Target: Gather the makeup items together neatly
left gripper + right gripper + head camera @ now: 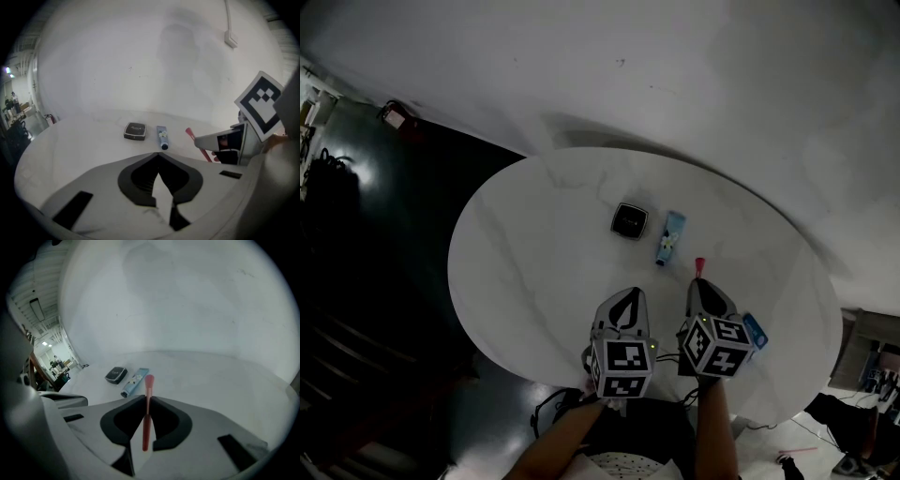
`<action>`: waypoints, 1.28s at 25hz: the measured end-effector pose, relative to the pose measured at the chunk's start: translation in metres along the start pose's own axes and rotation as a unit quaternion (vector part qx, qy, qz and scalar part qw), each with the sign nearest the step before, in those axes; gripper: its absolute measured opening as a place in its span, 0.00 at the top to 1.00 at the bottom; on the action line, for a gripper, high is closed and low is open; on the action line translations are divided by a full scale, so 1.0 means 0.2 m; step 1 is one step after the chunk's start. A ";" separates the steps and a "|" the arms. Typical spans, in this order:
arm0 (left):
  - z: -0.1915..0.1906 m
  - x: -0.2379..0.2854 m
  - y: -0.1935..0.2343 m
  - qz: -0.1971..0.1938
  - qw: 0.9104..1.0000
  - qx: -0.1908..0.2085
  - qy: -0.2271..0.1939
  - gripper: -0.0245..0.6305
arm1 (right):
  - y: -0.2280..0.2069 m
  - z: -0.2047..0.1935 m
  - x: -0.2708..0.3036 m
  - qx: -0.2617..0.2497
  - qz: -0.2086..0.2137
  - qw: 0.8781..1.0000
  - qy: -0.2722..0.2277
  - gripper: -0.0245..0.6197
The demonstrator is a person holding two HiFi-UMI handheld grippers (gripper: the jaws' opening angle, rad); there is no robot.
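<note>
Red and slim, the makeup stick (pixel 147 418) is pinched between the jaws of your right gripper (pixel 146 397), and its flared tip pokes out past them over the white marble table (pixel 516 272). Your left gripper (pixel 158 158) hangs just beside it, jaws closed together with nothing between them. Further out on the table lie a blue tube (pixel 669 236) and, left of it, a black square compact (pixel 629 220), near each other but apart.

Red brush (pixel 148 413), blue tube (pixel 670 236), black compact (pixel 629 220), white table (pixel 534 253)
</note>
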State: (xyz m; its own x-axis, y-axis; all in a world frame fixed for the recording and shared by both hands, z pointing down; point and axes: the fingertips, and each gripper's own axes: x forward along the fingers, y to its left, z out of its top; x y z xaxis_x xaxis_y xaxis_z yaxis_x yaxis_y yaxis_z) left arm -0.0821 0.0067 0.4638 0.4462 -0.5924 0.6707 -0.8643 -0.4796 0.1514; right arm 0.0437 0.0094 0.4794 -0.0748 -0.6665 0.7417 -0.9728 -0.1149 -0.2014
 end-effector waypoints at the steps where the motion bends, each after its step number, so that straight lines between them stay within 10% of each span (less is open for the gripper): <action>1: 0.01 0.00 -0.01 -0.001 1.000 0.001 -0.001 0.91 | -0.01 0.02 0.00 0.010 -0.003 1.000 -0.004 0.85; 32: 0.09 0.12 -0.08 -0.008 1.000 0.010 0.006 0.91 | -0.19 0.22 0.20 0.106 -0.105 0.989 -0.012 0.86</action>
State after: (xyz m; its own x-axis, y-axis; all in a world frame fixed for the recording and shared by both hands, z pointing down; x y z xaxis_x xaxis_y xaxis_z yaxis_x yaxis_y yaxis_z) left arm -0.0542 -0.0107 0.4647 0.4565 -0.5777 0.6766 -0.8525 -0.5016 0.1469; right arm 0.0880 -0.0455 0.4880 0.1311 -0.6282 0.7670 -0.8981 -0.4029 -0.1764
